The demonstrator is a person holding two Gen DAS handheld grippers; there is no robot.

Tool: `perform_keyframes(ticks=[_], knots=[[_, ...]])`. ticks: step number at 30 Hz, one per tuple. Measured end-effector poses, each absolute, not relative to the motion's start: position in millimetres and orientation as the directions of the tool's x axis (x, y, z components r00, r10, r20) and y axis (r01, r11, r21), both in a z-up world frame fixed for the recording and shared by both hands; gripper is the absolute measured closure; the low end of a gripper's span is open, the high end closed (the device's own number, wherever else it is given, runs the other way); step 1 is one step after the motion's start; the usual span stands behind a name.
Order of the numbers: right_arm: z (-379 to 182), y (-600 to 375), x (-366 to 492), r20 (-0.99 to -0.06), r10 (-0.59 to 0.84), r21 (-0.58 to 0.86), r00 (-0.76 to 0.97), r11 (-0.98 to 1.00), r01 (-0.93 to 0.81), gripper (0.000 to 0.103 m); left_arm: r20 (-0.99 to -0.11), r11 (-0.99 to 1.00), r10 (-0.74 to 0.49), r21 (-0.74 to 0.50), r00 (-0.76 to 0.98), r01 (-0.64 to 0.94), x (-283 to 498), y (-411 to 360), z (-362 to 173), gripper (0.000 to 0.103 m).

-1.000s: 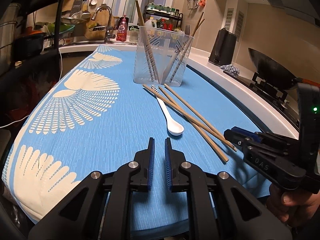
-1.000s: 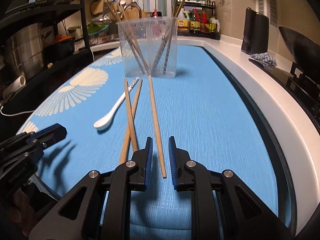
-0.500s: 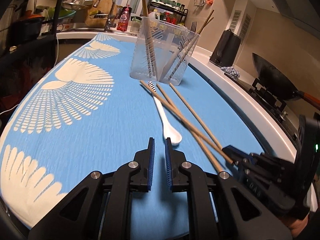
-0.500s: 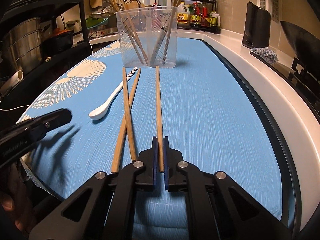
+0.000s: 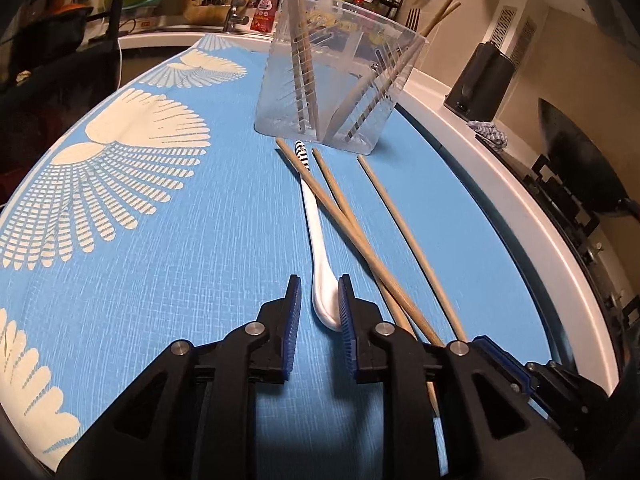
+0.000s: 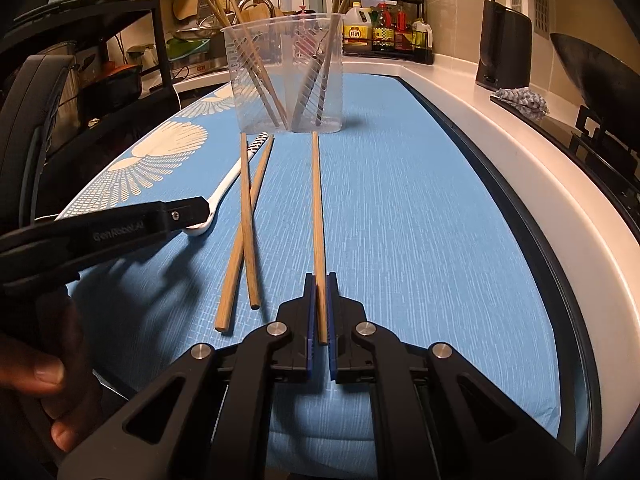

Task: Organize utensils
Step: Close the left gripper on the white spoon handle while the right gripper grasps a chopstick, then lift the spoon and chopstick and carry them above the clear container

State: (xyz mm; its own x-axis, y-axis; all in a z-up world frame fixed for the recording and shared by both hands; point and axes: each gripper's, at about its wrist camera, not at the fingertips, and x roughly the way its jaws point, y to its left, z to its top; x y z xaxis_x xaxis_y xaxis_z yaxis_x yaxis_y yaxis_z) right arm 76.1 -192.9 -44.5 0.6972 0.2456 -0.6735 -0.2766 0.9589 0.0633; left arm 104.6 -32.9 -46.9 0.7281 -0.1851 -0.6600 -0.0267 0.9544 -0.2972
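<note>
- Nearest the clear holder's far side from it, the right gripper (image 6: 319, 308) is pinching the near end of one chopstick (image 6: 316, 208); its long axis runs straight from the jaws toward the holder (image 6: 286, 76), tip just short of the base.
- Left of that chopstick, the left gripper (image 5: 319, 312) has its jaws opening, straddling the white spoon's (image 5: 316, 240) bowl; I can't tell whether the pads touch it. The striped handle points at the holder.
- Between spoon and held chopstick, two crossed chopsticks (image 6: 246, 224) lie loose, one over the spoon's handle.
- Under everything, a blue patterned cloth (image 6: 420, 220) covers the counter.
- Beyond the holder: sink, bottle rack, kettle (image 6: 505, 46), wok.
</note>
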Motion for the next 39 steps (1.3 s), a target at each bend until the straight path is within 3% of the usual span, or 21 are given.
perform_keyframes(ticks=[7,16,29,39], knots=[[-44.2,-192.5,75.8,-0.674,0.240,0.058,0.699,0.960,-0.274,0.098,-0.664,0.972,-0.159,-0.237,0.731,-0.004,102.4,-43.3,-46.7,0.080],[-43.3,-193.0,74.2,-0.682,0.232,0.051,0.694,0.961,-0.271,0.098,-0.674,0.982,-0.116,-0.189,0.730,-0.019,96.0,-26.1,-42.8,0.093],[-45.2,-206.3,69.0,-0.671,0.167,0.056,0.723,0.983,-0.176,0.098,-0.609,0.998,0.015,-0.035,0.793,-0.046,47.1,9.2,-46.8,0.093],[-45.2,-206.2,69.4,-0.671,0.168,0.052,0.722,0.982,-0.181,0.098,-0.575,0.999,0.007,-0.039,0.818,-0.036,48.9,9.4,-48.7,0.093]])
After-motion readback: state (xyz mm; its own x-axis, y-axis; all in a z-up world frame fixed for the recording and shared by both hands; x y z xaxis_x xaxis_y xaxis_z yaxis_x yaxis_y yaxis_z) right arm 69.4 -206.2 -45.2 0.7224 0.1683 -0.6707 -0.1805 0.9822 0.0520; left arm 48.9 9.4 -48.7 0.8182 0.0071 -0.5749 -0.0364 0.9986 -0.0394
